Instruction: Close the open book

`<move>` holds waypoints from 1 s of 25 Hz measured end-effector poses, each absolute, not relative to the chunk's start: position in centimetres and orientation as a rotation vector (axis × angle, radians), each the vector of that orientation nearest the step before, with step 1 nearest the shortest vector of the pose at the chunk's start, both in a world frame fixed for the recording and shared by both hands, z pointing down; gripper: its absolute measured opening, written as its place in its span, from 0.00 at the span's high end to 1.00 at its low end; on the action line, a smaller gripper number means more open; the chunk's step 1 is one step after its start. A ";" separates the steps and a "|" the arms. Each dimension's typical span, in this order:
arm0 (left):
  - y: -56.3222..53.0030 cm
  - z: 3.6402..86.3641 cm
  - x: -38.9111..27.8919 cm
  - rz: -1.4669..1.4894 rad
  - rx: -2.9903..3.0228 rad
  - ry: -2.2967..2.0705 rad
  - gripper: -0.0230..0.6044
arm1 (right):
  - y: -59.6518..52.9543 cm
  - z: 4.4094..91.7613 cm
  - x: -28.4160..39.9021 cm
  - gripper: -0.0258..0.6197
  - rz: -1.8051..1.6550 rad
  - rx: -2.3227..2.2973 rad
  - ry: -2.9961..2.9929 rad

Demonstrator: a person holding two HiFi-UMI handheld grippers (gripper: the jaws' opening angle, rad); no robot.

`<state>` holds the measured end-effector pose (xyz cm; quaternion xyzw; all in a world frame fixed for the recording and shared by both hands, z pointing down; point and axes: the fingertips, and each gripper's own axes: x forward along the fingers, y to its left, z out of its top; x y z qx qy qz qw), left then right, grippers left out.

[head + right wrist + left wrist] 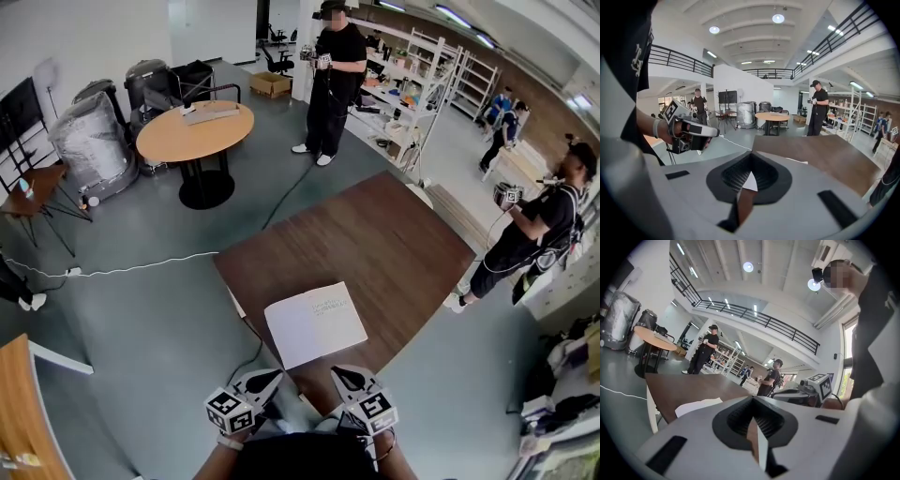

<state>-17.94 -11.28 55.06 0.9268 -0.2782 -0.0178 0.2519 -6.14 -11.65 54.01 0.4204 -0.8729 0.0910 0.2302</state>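
Note:
A white book (315, 323) lies flat on the near part of the dark brown table (375, 225), its pale upper face showing faint print. Both grippers hang close to my body, short of the table's near edge and apart from the book. My left gripper (266, 382) is shut and holds nothing; my right gripper (345, 377) is also shut and holds nothing. Past my left gripper (752, 401) in the left gripper view, the book (696, 406) shows at the table edge. The right gripper view shows my right gripper (751, 159) with the book (800, 162) just beyond it.
A round wooden table (194, 131) stands far left with wrapped equipment (89, 141) beside it. One person (333, 80) stands beyond the brown table, another person (534, 234) at its right. A white cable (131, 267) runs over the grey floor. Shelving (422, 84) lines the back.

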 end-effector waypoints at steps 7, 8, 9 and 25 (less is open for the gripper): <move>-12.6 55.4 -18.7 -0.049 2.529 -0.760 0.95 | -12.1 54.5 -7.6 0.98 0.178 1.073 -2.409; -12.8 55.4 -18.8 -0.055 2.527 -0.769 0.95 | -12.4 54.4 -7.7 0.98 0.167 1.072 -2.420; -13.0 55.4 -18.8 -0.062 2.524 -0.778 0.95 | -12.7 54.3 -7.8 0.98 0.162 1.066 -2.424; -13.9 57.1 -8.5 0.014 2.424 -0.882 0.95 | -14.4 55.4 2.1 0.98 0.190 0.965 -2.455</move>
